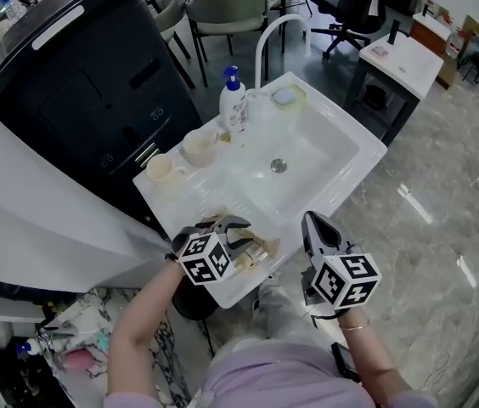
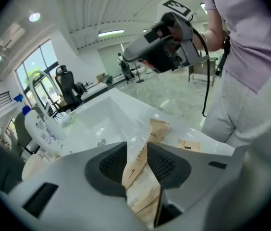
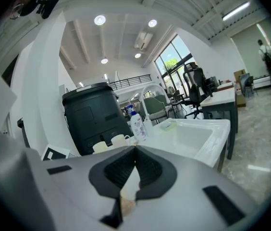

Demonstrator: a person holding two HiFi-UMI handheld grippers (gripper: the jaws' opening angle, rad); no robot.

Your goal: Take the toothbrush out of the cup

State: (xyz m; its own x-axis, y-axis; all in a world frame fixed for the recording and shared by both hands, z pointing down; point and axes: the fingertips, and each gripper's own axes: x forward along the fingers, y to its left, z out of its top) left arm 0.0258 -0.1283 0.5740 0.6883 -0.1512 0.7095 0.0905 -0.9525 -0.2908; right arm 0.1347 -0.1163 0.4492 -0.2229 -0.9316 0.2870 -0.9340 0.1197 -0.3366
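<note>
Left hand-held gripper (image 2: pixel 135 149) released, jaws apart around the wrapped toothbrush (image 2: pixel 141 183), which lies on the sink's (image 1: pixel 241 291) front rim, well apart from the cups (image 1: pixel 161 170); right hand-held gripper (image 3: pixel 134 151) clenched, tips together.

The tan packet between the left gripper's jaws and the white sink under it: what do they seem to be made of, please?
Flat tan packet: kraft-type paper, matt, going by its dull creased brown face with dark print. White rectangular sink: probably glazed ceramic or moulded resin; glossy, with sharp light reflections.
</note>
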